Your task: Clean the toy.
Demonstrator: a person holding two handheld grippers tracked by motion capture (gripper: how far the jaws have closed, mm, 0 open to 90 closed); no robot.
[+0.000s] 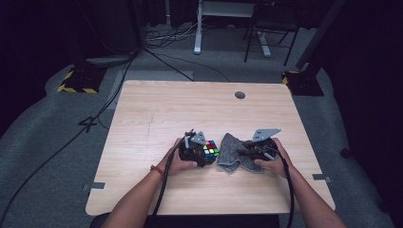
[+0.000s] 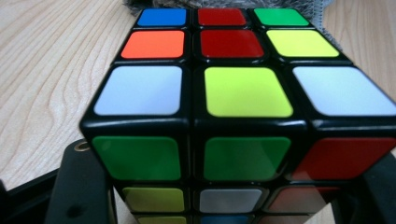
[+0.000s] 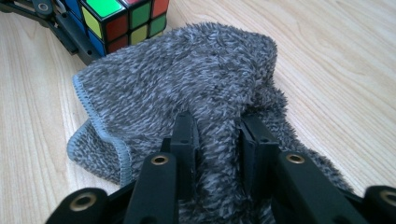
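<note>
Near the front middle of the table (image 1: 157, 109), one puzzle cube (image 1: 211, 149) sits clamped in the left gripper (image 1: 203, 151). In the left gripper view its black jaws press against the cube's lower sides, closed onto it, with the scrambled colours facing up. Just beside it, touching or nearly so, lies one grey fluffy cloth (image 1: 234, 153). The right gripper (image 3: 217, 135) has a thick fold of that cloth pinched between its jaws, which stand partly closed with the pile bunched in the gap.

To my eye this is the step of bringing cloth and cube together, most likely to wipe the cube or wrap it; neither has begun in earnest. The next move would call for lifting the pinched fold over the cube's top while the other hand holds the cube steady and level.

Counted: one cube, one cloth, two grippers, one table.
</note>
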